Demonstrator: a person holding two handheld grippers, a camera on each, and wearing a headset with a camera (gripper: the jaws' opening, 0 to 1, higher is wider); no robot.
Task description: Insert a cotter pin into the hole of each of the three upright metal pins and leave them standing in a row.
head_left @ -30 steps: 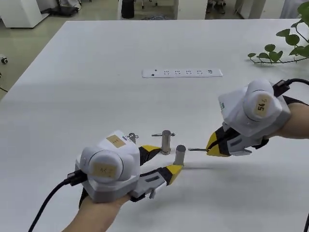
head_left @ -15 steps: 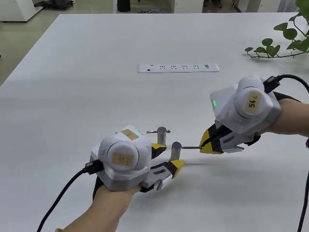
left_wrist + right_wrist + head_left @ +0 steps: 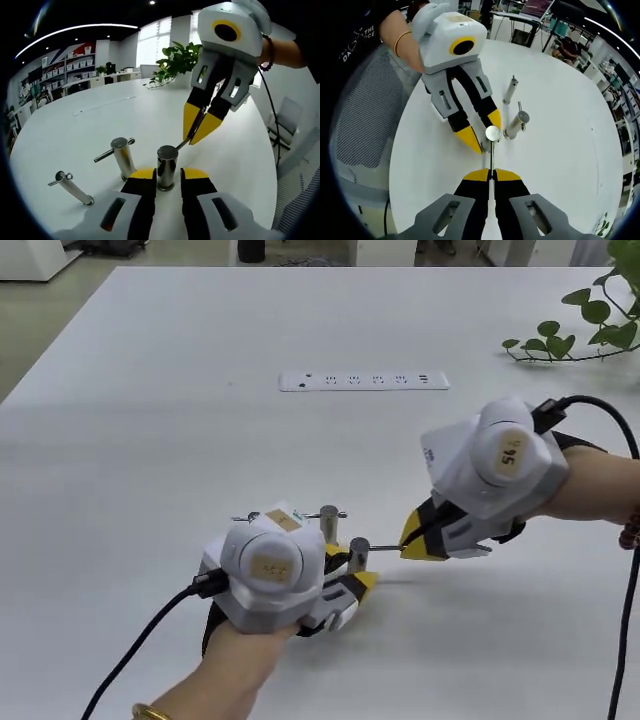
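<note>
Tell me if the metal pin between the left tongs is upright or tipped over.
Upright. In the left gripper view the metal pin stands on its base between the left tongs, flat top facing up.

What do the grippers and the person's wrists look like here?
The left gripper and right gripper are rounded white housings with tan labels, yellow-tipped black jaws and black cables. Gold bangle on the left wrist, dark beads on the right.
</note>
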